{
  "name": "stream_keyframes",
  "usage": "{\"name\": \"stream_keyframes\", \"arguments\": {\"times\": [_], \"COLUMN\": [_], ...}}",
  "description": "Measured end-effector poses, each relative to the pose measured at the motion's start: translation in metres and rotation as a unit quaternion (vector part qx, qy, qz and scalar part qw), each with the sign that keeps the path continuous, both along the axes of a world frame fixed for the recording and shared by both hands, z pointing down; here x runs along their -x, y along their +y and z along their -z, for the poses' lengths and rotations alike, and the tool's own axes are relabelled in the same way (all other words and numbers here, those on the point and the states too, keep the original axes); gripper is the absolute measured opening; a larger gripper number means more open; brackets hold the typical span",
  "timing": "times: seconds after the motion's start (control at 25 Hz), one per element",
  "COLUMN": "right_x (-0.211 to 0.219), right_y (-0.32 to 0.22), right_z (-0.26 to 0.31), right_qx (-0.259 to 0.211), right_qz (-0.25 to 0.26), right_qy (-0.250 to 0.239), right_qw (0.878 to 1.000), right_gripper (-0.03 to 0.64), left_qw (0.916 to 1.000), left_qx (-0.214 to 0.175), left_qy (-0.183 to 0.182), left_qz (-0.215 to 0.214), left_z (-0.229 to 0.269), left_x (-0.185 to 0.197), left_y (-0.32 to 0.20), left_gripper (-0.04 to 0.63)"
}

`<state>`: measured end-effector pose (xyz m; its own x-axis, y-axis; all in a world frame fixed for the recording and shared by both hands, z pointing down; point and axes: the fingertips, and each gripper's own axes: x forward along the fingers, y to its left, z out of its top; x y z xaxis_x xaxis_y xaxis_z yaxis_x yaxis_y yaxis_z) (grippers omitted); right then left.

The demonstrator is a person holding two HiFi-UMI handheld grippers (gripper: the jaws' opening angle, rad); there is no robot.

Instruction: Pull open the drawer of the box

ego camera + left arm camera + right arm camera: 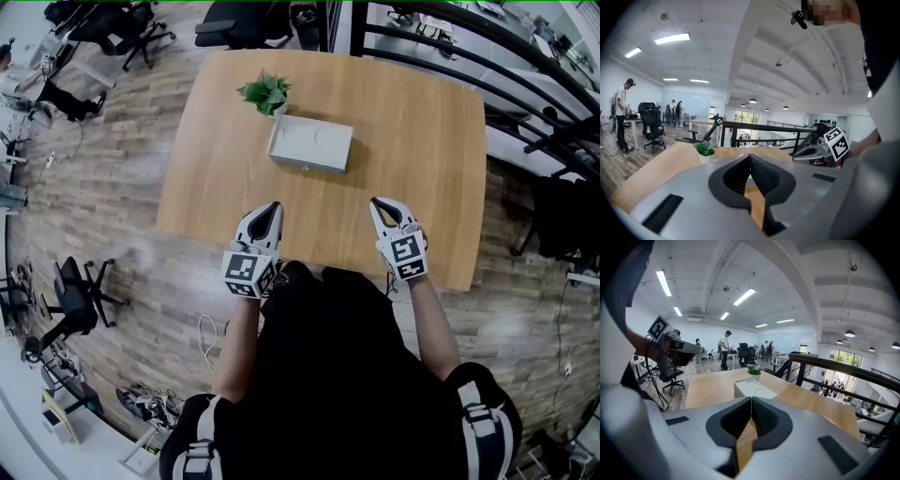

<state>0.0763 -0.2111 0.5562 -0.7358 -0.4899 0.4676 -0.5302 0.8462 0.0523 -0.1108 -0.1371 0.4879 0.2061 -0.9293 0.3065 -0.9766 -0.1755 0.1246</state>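
Observation:
A flat white box (311, 143) lies on the wooden table (412, 169) toward its far side; its drawer front faces me and looks closed. The right gripper view shows the same box (754, 388) beyond the jaws. My left gripper (270, 209) hovers over the table's near edge, left of centre, jaws shut on nothing. My right gripper (380, 205) is level with it further right, also shut and empty. Both are well short of the box. In their own views each pair of jaws meets at the tips: left gripper (750, 156), right gripper (751, 399).
A small potted plant (265, 93) stands just behind the box's left corner. A black railing (487, 66) runs past the table's far right side. Office chairs (80, 295) stand on the wooden floor to the left. People stand at distant desks (725, 350).

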Motion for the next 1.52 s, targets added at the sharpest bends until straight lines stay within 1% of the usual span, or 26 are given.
{"name": "stream_keyframes", "arguments": {"times": [0.16,0.28,0.4,0.64,0.8,0.96,1.12,1.24,1.36,1.52], "right_x": [-0.002,-0.001,0.003,0.016,0.022,0.028,0.032,0.032,0.034,0.039], "right_y": [-0.005,-0.006,-0.011,-0.022,-0.027,-0.034,-0.032,-0.029,-0.029,-0.032], "right_z": [-0.004,-0.009,-0.015,-0.023,-0.03,-0.034,-0.041,-0.051,-0.055,-0.061], "right_qx": [0.008,0.015,0.017,0.022,0.029,0.036,0.046,0.057,0.069,0.076], "right_qz": [0.004,0.008,0.011,-0.002,-0.016,-0.022,-0.014,-0.016,-0.025,-0.025], "right_qy": [0.001,0.009,0.02,0.035,0.051,0.059,0.076,0.086,0.082,0.081], "right_qw": [1.0,1.0,1.0,0.999,0.998,0.997,0.996,0.995,0.994,0.994], "right_gripper": [0.025,0.025,0.025,0.025,0.025,0.025,0.025,0.025,0.025,0.025], "left_qw": [0.9999,0.9999,0.9997,0.9989,0.9973,0.9957,0.9941,0.9921,0.9905,0.9868], "left_qx": [0.008,0.014,0.022,0.037,0.056,0.068,0.067,0.076,0.091,0.122], "left_qy": [-0.006,0.002,0.002,0.018,0.021,0.013,-0.004,-0.002,0.005,0.015], "left_qz": [-0.002,-0.001,-0.012,-0.023,-0.043,-0.061,-0.086,-0.1,-0.102,-0.105], "left_z": [-0.006,-0.009,-0.02,-0.046,-0.064,-0.081,-0.088,-0.097,-0.11,-0.133], "left_x": [-0.004,-0.003,-0.002,0.01,0.014,0.015,0.007,0.003,0.004,0.002], "left_y": [-0.006,-0.013,-0.021,-0.036,-0.053,-0.07,-0.083,-0.092,-0.101,-0.112], "left_gripper": [0.025,0.025,0.025,0.031,0.058,0.06,0.061,0.061,0.062,0.069]}}
